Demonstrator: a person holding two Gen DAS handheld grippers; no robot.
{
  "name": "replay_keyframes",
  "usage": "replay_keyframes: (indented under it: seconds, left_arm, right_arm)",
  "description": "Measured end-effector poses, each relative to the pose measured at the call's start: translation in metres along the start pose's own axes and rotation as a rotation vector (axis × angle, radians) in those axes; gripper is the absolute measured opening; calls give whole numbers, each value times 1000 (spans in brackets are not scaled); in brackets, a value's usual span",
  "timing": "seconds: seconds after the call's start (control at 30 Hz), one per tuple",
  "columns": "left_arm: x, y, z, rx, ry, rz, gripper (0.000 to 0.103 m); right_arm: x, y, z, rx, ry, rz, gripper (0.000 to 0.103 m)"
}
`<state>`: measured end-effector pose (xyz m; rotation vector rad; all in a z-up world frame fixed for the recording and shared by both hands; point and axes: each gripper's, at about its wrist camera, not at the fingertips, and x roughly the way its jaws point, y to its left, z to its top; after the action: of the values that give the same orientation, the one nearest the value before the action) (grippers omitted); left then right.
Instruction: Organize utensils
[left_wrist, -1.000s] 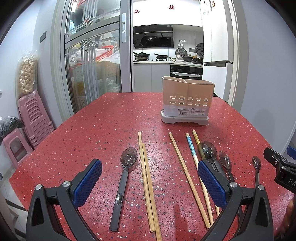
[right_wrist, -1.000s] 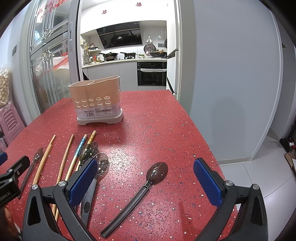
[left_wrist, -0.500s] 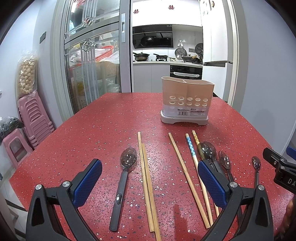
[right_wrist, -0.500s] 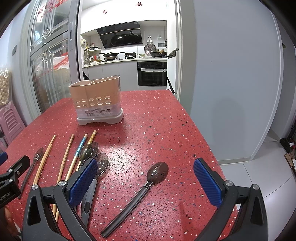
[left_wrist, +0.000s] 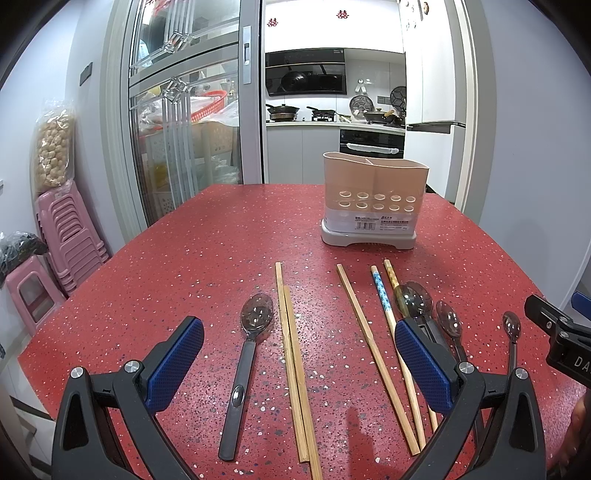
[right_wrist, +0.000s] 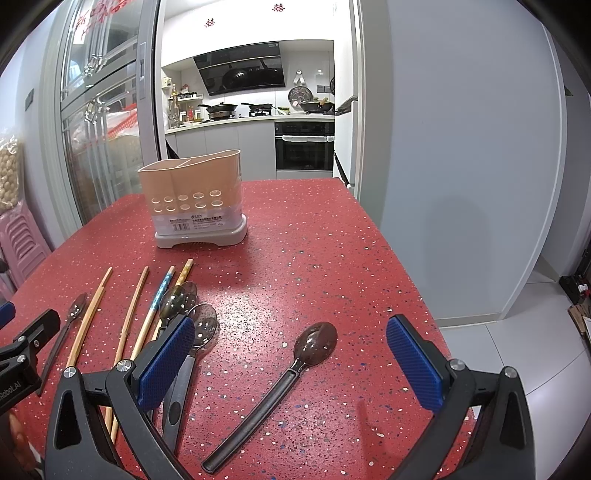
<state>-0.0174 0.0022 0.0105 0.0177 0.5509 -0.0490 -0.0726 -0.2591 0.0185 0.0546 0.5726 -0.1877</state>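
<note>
In the left wrist view, the left gripper (left_wrist: 299, 363) hangs over the red speckled table (left_wrist: 207, 254) with its blue-padded fingers spread wide and nothing between them. The beige utensil holder (left_wrist: 373, 203) stands upright toward the far side of the table; a divider splits its open top into compartments, and whether anything lies inside them cannot be told from this low angle. All the utensils lie flat on the table on the near side of the holder. A dark-handled spoon (left_wrist: 245, 369) lies nearer than the holder and to its left, with a pair of wooden chopsticks (left_wrist: 293, 365) just beside it, touching each other. Closer to the holder's right end lie a single wooden chopstick (left_wrist: 373, 350), a blue-patterned chopstick (left_wrist: 382, 295) and a cluster of spoons (left_wrist: 415, 304).

In the right wrist view, the right gripper (right_wrist: 290, 363) is likewise spread wide and holds nothing. The holder (right_wrist: 194, 206) stands at the far left. A brown spoon (right_wrist: 284, 384) lies apart from the other utensils, well to the near right of the holder, between the gripper's fingers in the picture.
</note>
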Motion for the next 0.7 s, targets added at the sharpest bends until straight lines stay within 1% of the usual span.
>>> replay_keyframes:
  seconds: [0.27, 0.4, 0.5, 0.7]
  left_arm:
    - [0, 0, 0, -2, 3, 2, 103]
    - [5, 1, 0, -8, 20, 18, 103]
    - [15, 8, 3, -19, 81, -12, 103]
    - [38, 31, 7, -19, 190, -7, 103]
  right_arm:
    - [0, 0, 0, 0, 2, 0, 103]
    - [2, 2, -1, -1, 12, -2, 103]
    - [7, 0, -1, 4, 44, 0, 103]
    - [24, -11, 4, 30, 176, 10, 103]
